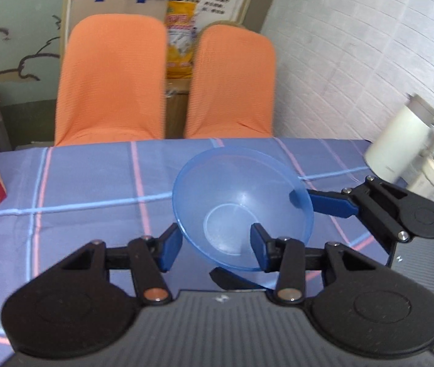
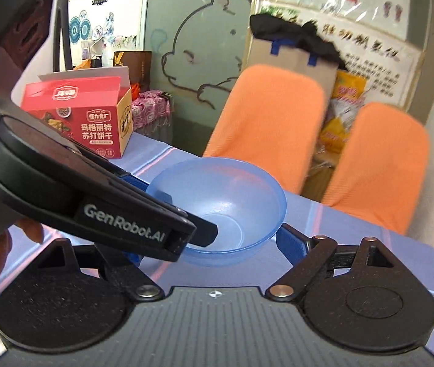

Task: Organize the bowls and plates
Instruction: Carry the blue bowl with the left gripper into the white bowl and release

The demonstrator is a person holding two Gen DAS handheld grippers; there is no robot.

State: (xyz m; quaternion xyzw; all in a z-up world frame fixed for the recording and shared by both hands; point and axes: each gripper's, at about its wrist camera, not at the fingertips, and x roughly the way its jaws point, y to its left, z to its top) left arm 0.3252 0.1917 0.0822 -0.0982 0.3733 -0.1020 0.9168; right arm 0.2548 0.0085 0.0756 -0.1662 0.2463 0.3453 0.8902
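The left tool (image 1: pixel 214 246) stands spread wide around the near rim of the translucent blue plastic bowl (image 1: pixel 241 202), while the right tool (image 1: pixel 301 198) is clenched on the far rim. The bowl hangs tilted just above the checked purple desk (image 1: pixel 79 189). This looks like a handover step; next, the left tool must close before the right one releases.
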